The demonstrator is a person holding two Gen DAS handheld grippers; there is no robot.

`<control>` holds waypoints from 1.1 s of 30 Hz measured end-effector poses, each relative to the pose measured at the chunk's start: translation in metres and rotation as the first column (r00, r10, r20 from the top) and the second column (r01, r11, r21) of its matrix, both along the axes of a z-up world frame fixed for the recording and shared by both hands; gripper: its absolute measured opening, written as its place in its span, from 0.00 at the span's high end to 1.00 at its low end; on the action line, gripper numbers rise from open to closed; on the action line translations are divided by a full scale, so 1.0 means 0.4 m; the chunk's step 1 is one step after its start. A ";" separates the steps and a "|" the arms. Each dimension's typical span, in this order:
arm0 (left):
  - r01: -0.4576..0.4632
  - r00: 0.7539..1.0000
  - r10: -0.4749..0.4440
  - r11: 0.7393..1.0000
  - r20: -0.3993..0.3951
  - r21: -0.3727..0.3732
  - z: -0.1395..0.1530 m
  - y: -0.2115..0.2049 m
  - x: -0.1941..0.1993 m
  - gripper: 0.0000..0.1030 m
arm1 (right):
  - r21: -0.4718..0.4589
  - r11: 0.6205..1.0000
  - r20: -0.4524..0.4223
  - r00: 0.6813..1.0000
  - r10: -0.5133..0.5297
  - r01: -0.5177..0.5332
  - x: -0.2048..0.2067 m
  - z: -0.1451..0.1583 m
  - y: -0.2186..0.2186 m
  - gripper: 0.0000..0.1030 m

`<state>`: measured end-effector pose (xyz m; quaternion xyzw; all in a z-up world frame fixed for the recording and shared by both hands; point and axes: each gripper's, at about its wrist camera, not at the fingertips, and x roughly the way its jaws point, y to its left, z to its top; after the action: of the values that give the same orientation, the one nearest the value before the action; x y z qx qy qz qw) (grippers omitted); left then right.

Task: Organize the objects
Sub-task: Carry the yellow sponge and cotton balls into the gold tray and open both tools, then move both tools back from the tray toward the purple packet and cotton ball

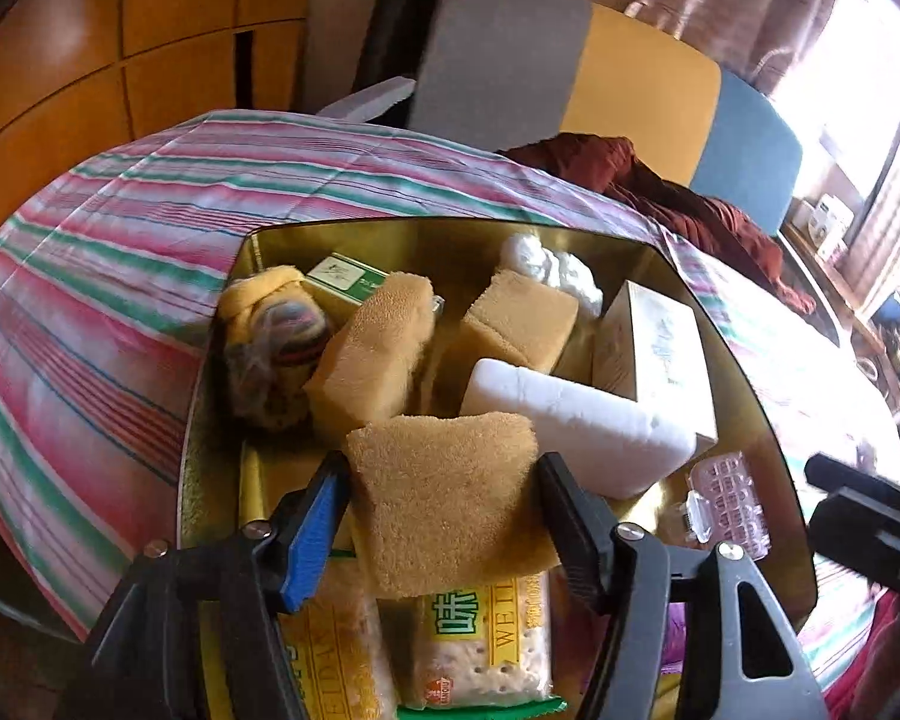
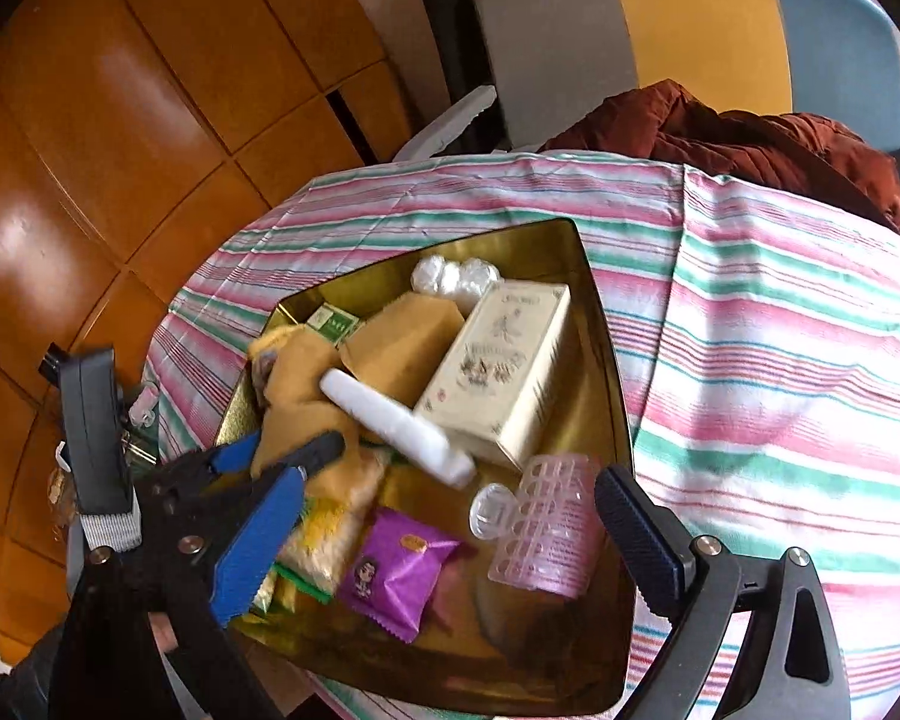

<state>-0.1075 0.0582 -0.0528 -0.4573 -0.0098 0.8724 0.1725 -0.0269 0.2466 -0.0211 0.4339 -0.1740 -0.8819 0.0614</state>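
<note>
Objects sit piled in a gold tin tray (image 1: pixel 744 372) on the desk, w/ a pink/green/white striped cloth (image 1: pixel 120 252) under it. Behind the desk: grey/yellow/blue chair backs (image 2: pixel 678 24) and a rust-brown garment (image 2: pixel 768 144) draped at the far edge. Inside the tray, biggest first: cream printed box (image 2: pixel 498 384) lying toward the right side, white foam block (image 1: pixel 576 420) leaning against it, several tan sponges incl. one (image 1: pixel 372 354) mid-tray and one (image 1: pixel 522 318) further back, a yellow plush toy (image 1: pixel 270 336) at the left wall, cracker packs (image 1: pixel 480 636) at the near end, pink hair roller (image 2: pixel 546 522) w/ clear clip near the right wall, purple snack sachet (image 2: pixel 399 570) just beside it, small green box (image 1: pixel 345 276) and white wrapped lumps (image 2: pixel 456 279) at the far end. Left claw (image 1: pixel 444 510) is clamped on a tan sponge (image 1: pixel 444 492), held above the cracker packs. Right claw (image 2: pixel 450 516) is apart, fingers wide, hovering over the roller and sachet, gripping nothing.
</note>
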 end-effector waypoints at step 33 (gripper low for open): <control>-0.074 0.972 0.052 0.993 -0.230 -0.087 0.125 -0.042 0.195 0.21 | 0.274 0.961 -0.052 0.998 -0.032 0.046 0.090 0.008 -0.063 0.00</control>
<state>-0.0294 0.0413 -0.0028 -0.3615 0.0370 0.9235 0.1226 0.0093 0.2214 -0.0181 0.4139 -0.0568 -0.9085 -0.0128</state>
